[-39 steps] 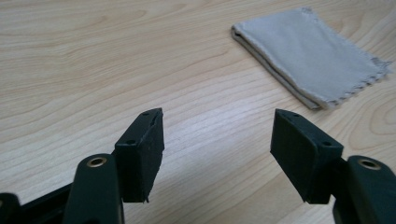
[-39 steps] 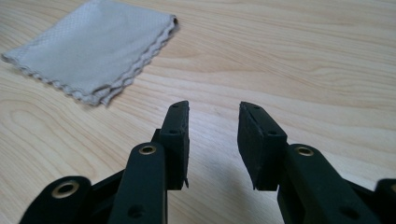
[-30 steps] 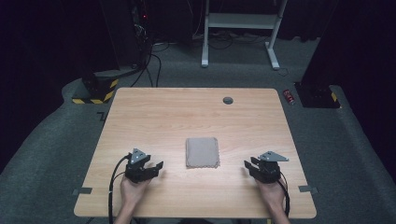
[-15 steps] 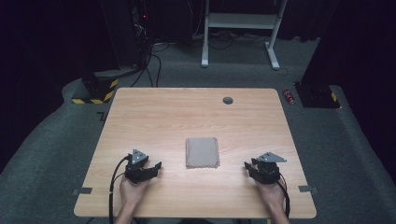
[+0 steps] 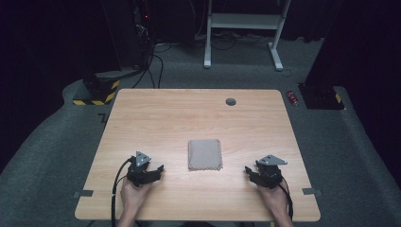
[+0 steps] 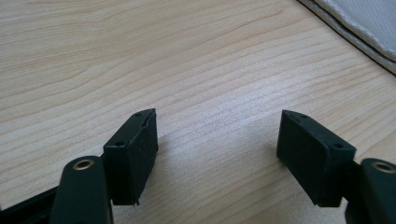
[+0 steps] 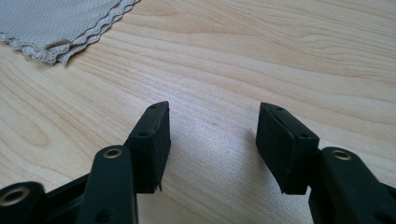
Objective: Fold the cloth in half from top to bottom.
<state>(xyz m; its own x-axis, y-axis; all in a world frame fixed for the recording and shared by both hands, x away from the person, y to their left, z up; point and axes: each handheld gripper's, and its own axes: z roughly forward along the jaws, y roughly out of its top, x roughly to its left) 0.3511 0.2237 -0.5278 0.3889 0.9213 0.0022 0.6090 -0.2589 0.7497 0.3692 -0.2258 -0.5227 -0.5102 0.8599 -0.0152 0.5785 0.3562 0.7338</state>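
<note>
One folded cloth [image 5: 204, 154] between two empty claws, left claw [image 5: 157, 170] and right claw [image 5: 249, 171], both just opening, apart.

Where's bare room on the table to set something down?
The far half of the light wooden table is bare apart from a small dark round cap. Bare strips lie between the folded grey cloth and the left gripper and right gripper. Nowhere is crowded.
</note>
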